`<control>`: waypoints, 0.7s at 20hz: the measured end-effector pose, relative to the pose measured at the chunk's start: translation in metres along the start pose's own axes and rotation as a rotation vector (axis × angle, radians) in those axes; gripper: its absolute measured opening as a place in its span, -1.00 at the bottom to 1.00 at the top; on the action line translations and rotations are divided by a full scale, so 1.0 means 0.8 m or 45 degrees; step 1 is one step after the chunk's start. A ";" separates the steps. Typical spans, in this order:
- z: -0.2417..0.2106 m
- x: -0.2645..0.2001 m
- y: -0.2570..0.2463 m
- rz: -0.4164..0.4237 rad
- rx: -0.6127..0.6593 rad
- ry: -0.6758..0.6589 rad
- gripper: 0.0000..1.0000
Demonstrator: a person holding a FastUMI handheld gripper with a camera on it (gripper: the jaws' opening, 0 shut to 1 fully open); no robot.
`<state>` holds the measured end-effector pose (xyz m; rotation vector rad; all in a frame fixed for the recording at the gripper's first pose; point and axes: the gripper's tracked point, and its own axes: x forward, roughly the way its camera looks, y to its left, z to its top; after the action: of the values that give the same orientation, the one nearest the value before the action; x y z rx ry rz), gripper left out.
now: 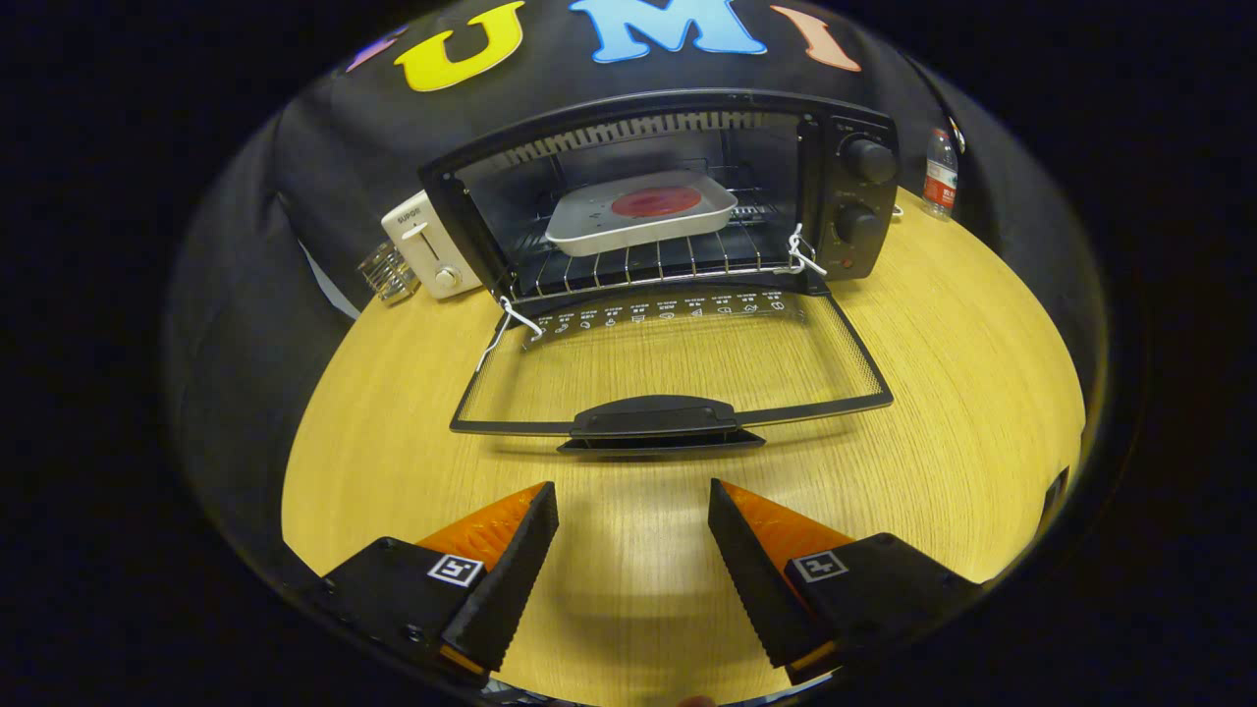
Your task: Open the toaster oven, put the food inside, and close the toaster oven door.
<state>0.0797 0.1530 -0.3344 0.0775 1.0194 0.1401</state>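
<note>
The black toaster oven (854,147) stands at the back of the wooden table with its glass door (678,363) folded down flat toward me. Inside, a pale tray (589,236) rests on the wire rack and holds a round red piece of food (656,202). The door's black handle (655,417) lies just ahead of my fingers. My gripper (633,496) hovers open above the table in front of that handle, and nothing is between its fingers.
A white toaster (427,245) with a small glass (385,275) beside it stands left of the oven. A plastic water bottle (940,174) stands to the oven's right. Two knobs (869,160) sit on the oven's right panel. Bare wooden tabletop (962,344) surrounds the door.
</note>
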 end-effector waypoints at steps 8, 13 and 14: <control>0.008 0.027 -0.020 -0.165 -0.051 0.020 0.93; 0.012 0.023 -0.018 -0.221 -0.050 0.000 0.90; 0.014 0.019 -0.018 -0.235 -0.064 -0.012 0.90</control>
<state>0.0982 0.1409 -0.3435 -0.0618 1.0076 -0.0030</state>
